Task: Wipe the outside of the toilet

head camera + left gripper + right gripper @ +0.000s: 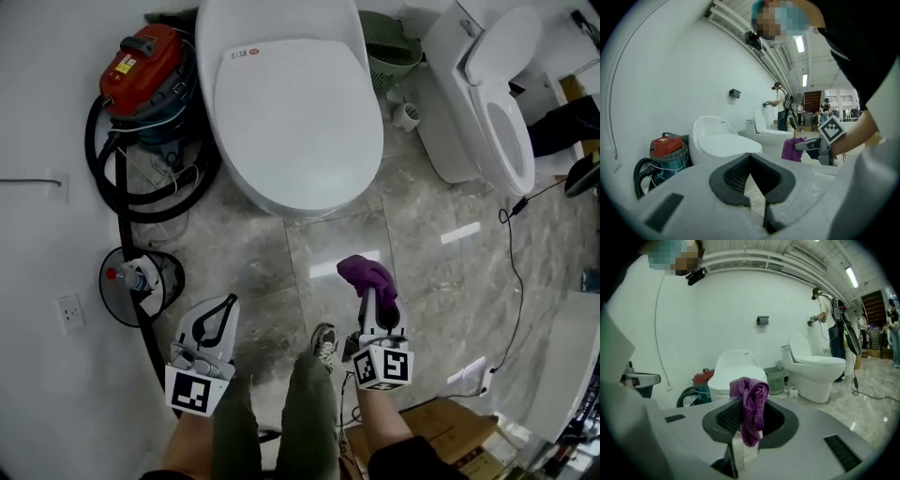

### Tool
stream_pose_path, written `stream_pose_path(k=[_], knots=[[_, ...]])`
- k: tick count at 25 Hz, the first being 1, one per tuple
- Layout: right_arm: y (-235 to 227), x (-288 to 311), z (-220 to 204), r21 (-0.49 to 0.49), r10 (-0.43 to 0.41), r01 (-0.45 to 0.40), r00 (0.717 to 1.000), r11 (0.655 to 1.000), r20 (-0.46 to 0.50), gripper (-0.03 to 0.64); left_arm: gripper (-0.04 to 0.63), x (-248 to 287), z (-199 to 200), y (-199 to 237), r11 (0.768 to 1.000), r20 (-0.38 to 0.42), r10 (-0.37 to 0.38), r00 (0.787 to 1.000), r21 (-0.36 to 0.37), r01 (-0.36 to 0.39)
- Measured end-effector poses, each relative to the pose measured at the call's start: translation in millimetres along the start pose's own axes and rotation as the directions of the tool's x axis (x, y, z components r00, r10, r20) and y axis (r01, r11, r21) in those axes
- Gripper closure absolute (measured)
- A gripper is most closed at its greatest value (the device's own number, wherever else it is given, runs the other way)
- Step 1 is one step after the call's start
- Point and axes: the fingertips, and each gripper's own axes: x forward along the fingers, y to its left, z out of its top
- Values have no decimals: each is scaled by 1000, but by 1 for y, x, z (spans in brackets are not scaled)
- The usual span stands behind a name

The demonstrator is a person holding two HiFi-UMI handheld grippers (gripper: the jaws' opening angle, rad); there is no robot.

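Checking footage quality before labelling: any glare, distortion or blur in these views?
Head view: bright glare streaks on the polished floor. Left gripper view: fisheye curves the wall, corners go black. Right gripper view: purple cloth sharp, ceiling light strip blown out.

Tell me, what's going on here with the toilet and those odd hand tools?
A person stands facing a closed white toilet, with a gripper in each hand. The right gripper is clamped on a purple cloth; the left gripper is shut and empty. The cloth hangs clear of the toilet, so no wiping is under way.
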Motion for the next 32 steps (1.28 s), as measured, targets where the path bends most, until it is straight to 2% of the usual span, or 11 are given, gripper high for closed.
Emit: stream_pose_path(k=[5, 8, 11, 19, 27, 32], knots=[[22, -39, 73, -69, 40, -41, 999, 997, -18, 540, 592, -25, 59, -12, 1000, -44, -30, 999, -10, 30], [37, -60, 115, -110, 65, -68, 998, 992, -25, 540, 592, -39, 100, -13, 999, -46, -25, 999, -23, 24], [49, -79, 152, -127, 75, -79, 997, 989, -35, 540, 592, -51, 144, -14, 1000, -40, -30, 999, 0, 30], [69, -121, 245, -70, 47, -46, 999, 996, -1, 540, 592, -81, 247, -9, 1000, -16, -23, 1000, -7, 23], [106, -160, 325, -70, 67, -62, 996, 996, 59, 540, 592, -107, 331, -13, 995, 42, -88, 995, -32, 89], [126, -192, 354, -76, 71, -65, 994, 995, 84, 538, 592, -136, 364, -18, 990, 55, -136, 989, -30, 138]])
